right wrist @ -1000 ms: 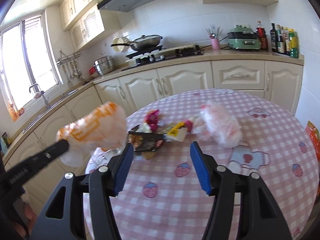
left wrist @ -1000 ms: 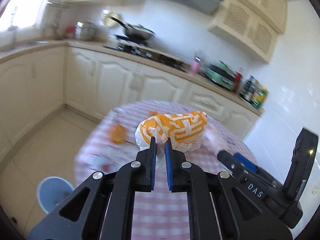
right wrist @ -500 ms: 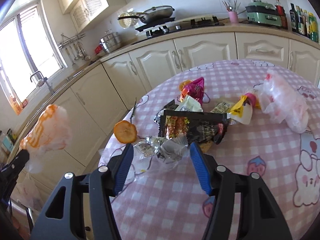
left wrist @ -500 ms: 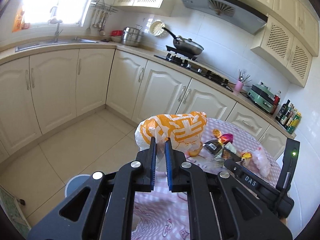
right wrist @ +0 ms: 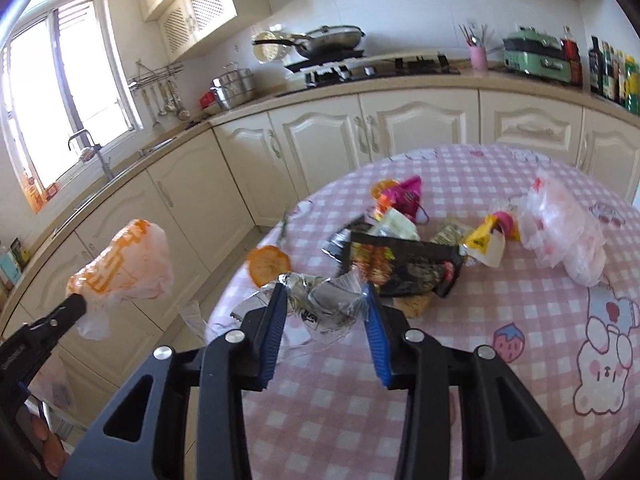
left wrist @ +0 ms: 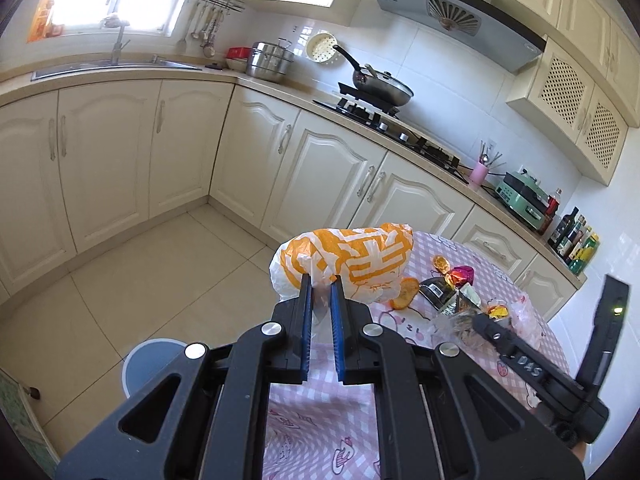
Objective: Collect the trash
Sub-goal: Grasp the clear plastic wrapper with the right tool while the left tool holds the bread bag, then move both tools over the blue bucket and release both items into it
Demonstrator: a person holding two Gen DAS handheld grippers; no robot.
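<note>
The left gripper (left wrist: 320,288) had its jaws pinched nearly together on the gathered neck of the orange-and-white bag (left wrist: 352,260), and the bag hung in the air off the bench's left edge, out over the tiled floor (left wrist: 132,280); below it on that floor stood a pale blue bin (left wrist: 152,360), only part of its rim showing behind the gripper body; from the right wrist view that same bag (right wrist: 128,268) showed well to the left of the bench, clear of the pink checked cloth (right wrist: 500,400). The right gripper (right wrist: 326,300) sat low at the bench's near-left edge with its jaws spread wide, either side of a crumpled clear-and-silver wrapper (right wrist: 320,304); whether the pads actually touched it, I couldn't tell; nothing looked clamped. Just beyond, an orange slice (right wrist: 268,264) lay near the edge; behind it, towards the middle of the bench, was a black snack packet (right wrist: 404,268), touching a pink foil wrapper (right wrist: 404,196) pile on its far side; a yellow-and-white wrapper (right wrist: 486,244) lay to its right; and a clear plastic bag with red print (right wrist: 568,228) slumped towards the bench's right edge.
</note>
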